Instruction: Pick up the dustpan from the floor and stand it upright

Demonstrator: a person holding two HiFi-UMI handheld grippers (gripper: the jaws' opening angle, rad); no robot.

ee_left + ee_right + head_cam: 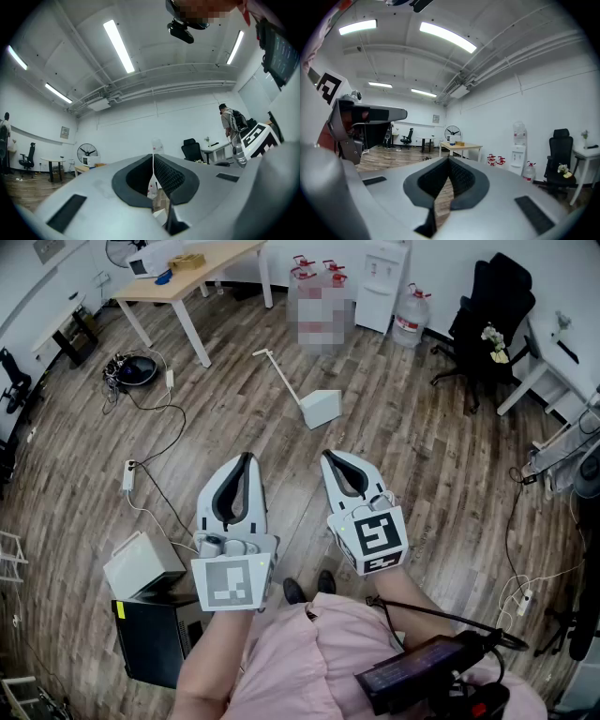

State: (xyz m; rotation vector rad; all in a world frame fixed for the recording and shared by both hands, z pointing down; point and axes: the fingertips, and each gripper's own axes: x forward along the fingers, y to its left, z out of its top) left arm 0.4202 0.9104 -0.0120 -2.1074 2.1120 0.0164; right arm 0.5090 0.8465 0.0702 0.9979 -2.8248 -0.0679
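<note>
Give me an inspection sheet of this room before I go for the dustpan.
Surface: wood plank floor.
Job's things: dustpan on the floor ahead, long handle apparently laid flat, untouched.
Clutter: white box and black case at the person's left.
Grippers: left gripper and right gripper both shut, empty, short of the dustpan.
Cables: power strip on the left; loose cables on the right.
Surroundings: table, office chair, water bottles along the far side.
</note>
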